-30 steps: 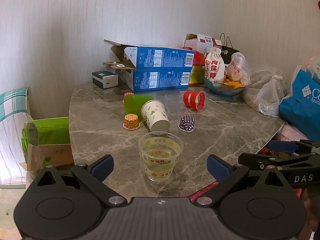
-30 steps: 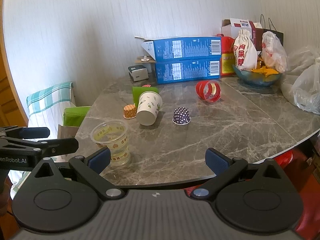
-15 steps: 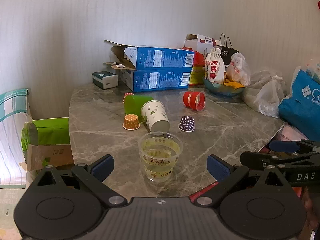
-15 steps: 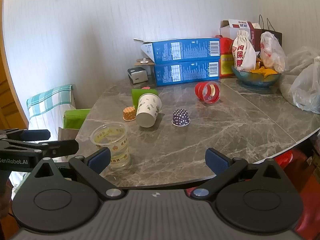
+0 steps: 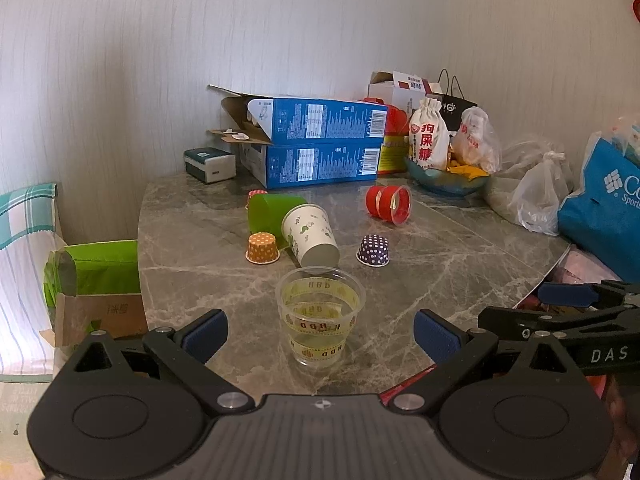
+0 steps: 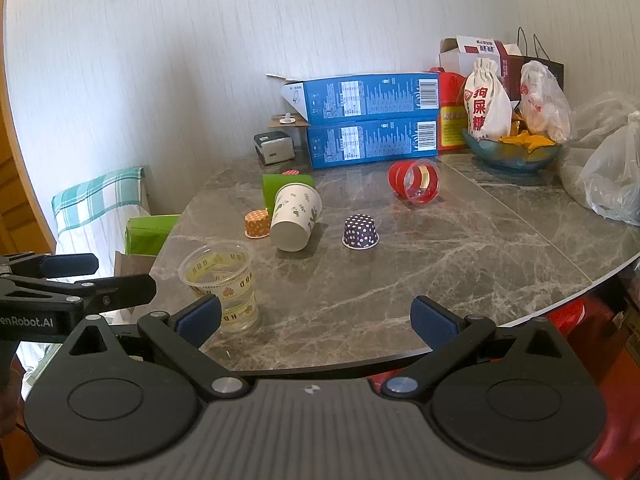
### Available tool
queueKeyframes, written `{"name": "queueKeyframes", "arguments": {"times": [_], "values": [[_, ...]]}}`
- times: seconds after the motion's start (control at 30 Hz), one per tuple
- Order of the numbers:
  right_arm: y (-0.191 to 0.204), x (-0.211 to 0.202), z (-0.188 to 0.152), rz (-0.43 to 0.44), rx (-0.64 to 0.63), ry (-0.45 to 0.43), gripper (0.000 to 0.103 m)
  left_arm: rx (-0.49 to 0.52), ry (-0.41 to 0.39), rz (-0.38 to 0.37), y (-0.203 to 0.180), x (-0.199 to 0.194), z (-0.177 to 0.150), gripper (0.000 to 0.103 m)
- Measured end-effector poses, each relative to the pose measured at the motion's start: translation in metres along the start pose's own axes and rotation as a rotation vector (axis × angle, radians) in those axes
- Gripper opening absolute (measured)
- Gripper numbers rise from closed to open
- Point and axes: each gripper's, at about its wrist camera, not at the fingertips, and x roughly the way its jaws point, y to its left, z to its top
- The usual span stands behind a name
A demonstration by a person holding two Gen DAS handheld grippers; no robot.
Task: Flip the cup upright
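Note:
A white paper cup point(image 5: 311, 236) point(image 6: 295, 217) with green prints lies on its side on the marble table point(image 5: 440, 264), leaning on a green cup point(image 5: 272, 212) that also lies tipped. A red cup point(image 5: 389, 203) point(image 6: 415, 181) lies on its side further back. A clear plastic cup point(image 5: 320, 316) point(image 6: 221, 284) stands upright near the front edge. My left gripper point(image 5: 320, 336) is open, with the clear cup between its fingers but apart from them. My right gripper point(image 6: 316, 318) is open and empty over the front edge.
Small orange point(image 5: 262, 248) and purple point(image 5: 373, 251) dotted paper cups sit upside down. Two blue boxes point(image 5: 320, 148), a bowl with bags point(image 5: 448, 176), plastic bags point(image 5: 536, 196) and a blue bag point(image 5: 604, 208) crowd the back and right. A green box point(image 5: 96, 272) stands left of the table.
Both grippers have barely moved; the right wrist view has shifted slightly closer to the table. No cup has moved.

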Motion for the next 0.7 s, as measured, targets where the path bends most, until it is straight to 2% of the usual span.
{"name": "queueKeyframes", "arguments": {"times": [0.43,0.6,0.7], "values": [[-0.003,0.000,-0.001,-0.004,0.021,-0.009,0.102,-0.004,-0.023,-0.013,0.001,0.000,-0.001,0.101],[-0.001,-0.002,-0.009,-0.014,0.037,-0.061,0.102,-0.013,-0.069,-0.026,0.004,-0.001,-0.006,0.101],[0.001,0.001,-0.017,-0.005,0.041,-0.076,0.102,-0.015,-0.069,-0.025,0.005,0.004,-0.011,0.101]]}}
